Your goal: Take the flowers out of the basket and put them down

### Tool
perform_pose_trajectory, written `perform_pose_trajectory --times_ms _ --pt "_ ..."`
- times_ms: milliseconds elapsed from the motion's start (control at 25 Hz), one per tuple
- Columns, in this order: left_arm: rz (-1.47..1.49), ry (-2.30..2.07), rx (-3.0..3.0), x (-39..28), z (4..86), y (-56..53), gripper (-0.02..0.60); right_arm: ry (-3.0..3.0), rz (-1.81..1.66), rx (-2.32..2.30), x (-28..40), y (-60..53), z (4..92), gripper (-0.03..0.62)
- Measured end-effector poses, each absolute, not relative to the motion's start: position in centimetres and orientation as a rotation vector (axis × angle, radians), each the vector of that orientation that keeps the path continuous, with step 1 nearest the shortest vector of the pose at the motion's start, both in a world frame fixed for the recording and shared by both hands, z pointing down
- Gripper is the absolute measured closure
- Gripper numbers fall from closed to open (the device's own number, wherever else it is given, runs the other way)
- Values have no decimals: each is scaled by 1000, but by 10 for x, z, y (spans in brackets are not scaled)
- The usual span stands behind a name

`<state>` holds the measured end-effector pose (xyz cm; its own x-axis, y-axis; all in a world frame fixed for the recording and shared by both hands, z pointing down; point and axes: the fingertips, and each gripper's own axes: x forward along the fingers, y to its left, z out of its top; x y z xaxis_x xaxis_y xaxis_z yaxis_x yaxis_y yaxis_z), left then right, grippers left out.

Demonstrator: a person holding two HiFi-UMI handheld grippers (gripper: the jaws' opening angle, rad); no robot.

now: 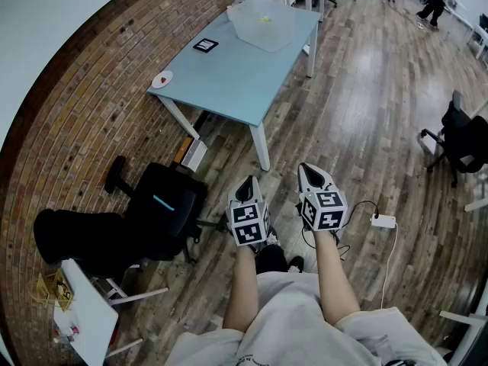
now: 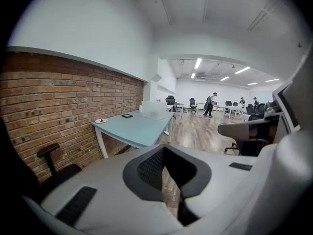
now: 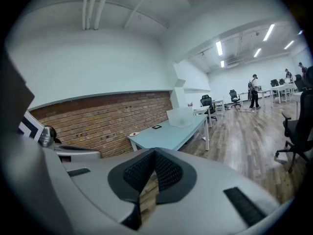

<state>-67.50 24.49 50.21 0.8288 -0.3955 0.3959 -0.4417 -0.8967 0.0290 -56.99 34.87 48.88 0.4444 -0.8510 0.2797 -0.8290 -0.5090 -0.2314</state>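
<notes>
Progress is nil: left gripper and right gripper both hold their jaws together on nothing, well apart from the blue table whose clear basket shows a yellowish speck, presumably the flowers, inside.

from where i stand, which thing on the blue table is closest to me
The small white plate with something red on it, at the near corner of the table. The flat black item and the clear basket sit farther along.
</notes>
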Motion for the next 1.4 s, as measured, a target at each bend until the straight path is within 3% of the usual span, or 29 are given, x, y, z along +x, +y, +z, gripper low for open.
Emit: perform_pose_trajectory --times_ms 680,1400 --pt "565 -567 2962 -632 486 249 563 1504 -462 -2648 -547 347 463 576" --pt "547 -500 2959 -435 470 140 565 1599 -419 -2548 -398 221 464 576"
